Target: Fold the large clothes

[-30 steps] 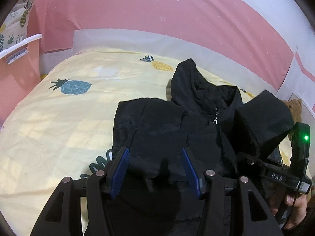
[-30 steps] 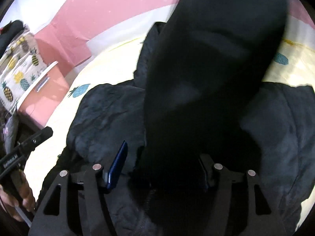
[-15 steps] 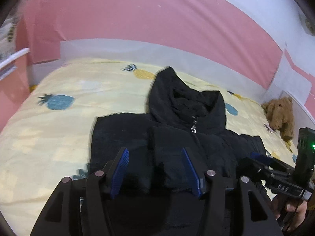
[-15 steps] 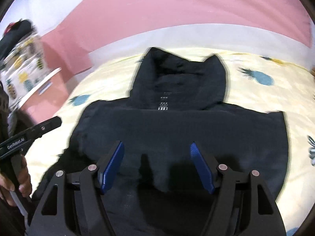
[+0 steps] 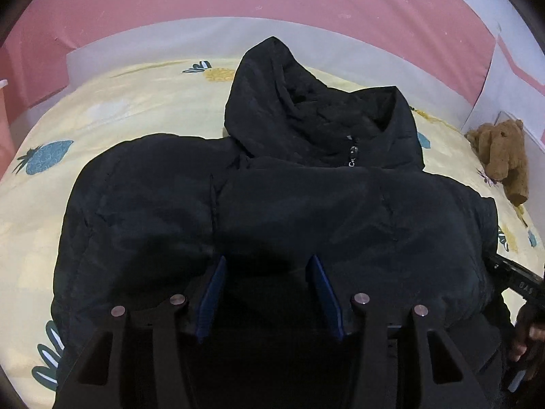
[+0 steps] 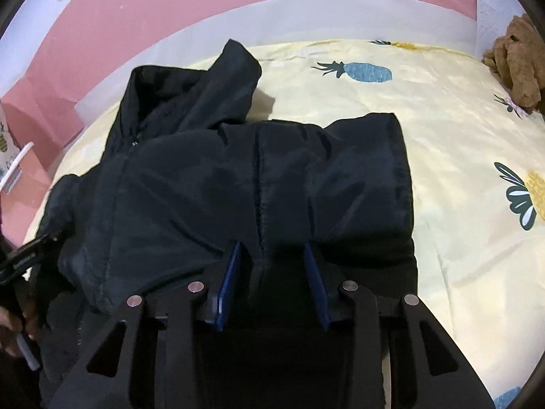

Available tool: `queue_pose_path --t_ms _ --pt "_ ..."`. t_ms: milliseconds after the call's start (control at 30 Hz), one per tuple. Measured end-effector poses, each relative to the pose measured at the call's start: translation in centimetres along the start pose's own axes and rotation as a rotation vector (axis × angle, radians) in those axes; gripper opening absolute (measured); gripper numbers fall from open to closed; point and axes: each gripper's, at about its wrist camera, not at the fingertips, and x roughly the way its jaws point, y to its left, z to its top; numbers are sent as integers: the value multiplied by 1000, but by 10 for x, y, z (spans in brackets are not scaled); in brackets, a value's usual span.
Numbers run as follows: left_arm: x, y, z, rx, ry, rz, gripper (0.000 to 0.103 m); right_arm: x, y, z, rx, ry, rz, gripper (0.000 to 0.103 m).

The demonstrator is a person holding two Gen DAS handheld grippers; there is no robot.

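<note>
Left wrist view: left gripper and right gripper — both spread apart — hover low over the black jacket.

One jacket – one teddy bear.

Your two fisheye views are dim and soft-lit, bowed hard at the edges with black corners. The black jacket swallows detail; near folds sink into shadow. The yellow bedsheet reads brightest. Both frames look sharp, without glare.
</note>
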Motion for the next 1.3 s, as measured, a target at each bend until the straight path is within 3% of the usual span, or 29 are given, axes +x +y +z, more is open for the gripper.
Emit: queue_pose_path --t_ms 133,200,267,333,400,533,667,833,933,1033,1133,1233,1300 --pt "-4 -7 4 29 16 39 52 -6 2 8 -14 25 -13 38" --pt "-22 -8 10 23 10 44 49 -28 -2 18 -28 -27 -19 38" --pt "-46 -11 17 35 -52 22 49 -44 -11 27 -32 -82 -42 38" --pt "-58 -17 27 56 -100 21 49 -42 -23 38 -15 -84 -66 38" --pt "-51 -23 35 81 -107 32 49 -29 -33 43 0 -58 -85 38" --pt "8 -20 35 92 12 67 50 12 -47 43 2 17 -126 38" --pt "29 -18 25 101 -20 61 50 32 -47 35 -21 26 -142 38" --pt "33 -22 30 114 -12 82 49 28 -48 39 -21 28 -155 38" --pt "9 -24 36 103 -15 81 48 -10 -47 44 4 -27 -152 38" --pt "-25 -20 30 90 -63 26 48 -47 -41 35 5 -85 -105 38" --pt "-49 -20 11 113 -99 -24 48 -57 -26 14 -25 -71 -53 38" --pt "-27 -22 -5 146 -30 19 48 -28 -13 -5 -69 14 -70 38" --pt "-8 -14 -11 112 -2 -2 49 -11 -11 -11 -89 33 -85 38"
